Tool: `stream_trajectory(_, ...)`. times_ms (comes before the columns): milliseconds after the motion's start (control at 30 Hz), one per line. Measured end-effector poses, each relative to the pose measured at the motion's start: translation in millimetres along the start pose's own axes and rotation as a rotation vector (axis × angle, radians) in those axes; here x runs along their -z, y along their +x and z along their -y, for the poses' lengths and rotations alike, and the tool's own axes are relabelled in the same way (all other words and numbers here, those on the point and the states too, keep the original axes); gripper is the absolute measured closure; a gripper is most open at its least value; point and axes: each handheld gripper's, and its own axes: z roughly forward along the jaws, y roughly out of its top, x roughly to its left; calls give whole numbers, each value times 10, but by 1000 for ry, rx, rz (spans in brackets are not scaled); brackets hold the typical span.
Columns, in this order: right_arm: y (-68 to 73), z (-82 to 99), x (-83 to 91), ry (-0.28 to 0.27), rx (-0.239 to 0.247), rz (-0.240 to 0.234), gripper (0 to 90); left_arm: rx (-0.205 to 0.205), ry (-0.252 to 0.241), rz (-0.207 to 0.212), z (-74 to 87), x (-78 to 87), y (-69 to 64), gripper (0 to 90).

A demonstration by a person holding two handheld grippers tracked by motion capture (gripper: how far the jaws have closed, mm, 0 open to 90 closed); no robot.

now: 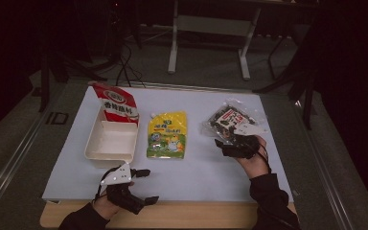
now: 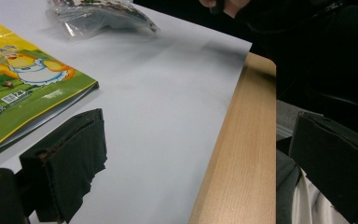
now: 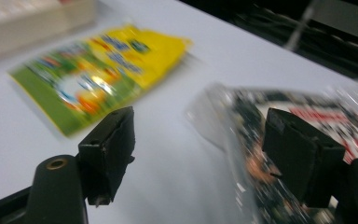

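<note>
Right beside the right tongs [image 3: 198, 154], clear snack bag [image 3: 303, 121].

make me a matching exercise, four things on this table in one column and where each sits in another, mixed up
Things:
1. red packet
2. yellow pouch
3. clear bag
4. left gripper

Places:
A. at the table's near edge, open
B. flat between the cream tray and the clear bag
C. leaning in the tray's far end
D. just ahead of the right gripper

Pairs: 1-C, 2-B, 3-D, 4-A
</note>
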Motion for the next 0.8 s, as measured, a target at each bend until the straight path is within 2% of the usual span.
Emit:
stream_trajectory(67, -3, 73, -11, 37, 10, 27, 322, 2, 1, 2, 3, -2, 1, 46)
stream_trajectory(133, 13, 136, -29, 58, 63, 74, 371, 2, 2, 3, 4, -5, 4, 46)
stream_trajectory(333, 23, 203, -193, 85, 131, 166, 374, 3, 2, 5, 1, -10, 7, 46)
stream_trajectory(433, 21, 217, -299, 89, 172, 208, 407, 4, 4, 7, 4, -10, 10, 46)
stream_trajectory(567, 7, 225, -445, 111, 195, 218, 433, 8, 7, 9, 8, -12, 19, 46)
stream_trajectory(667, 20, 232, -532, 129, 223, 230, 486, 5, 10, 11, 11, -14, 19, 46)
stream_trajectory(800, 55, 242, -593, 125, 265, 259, 574, 6, 12, 14, 13, -17, 20, 46)
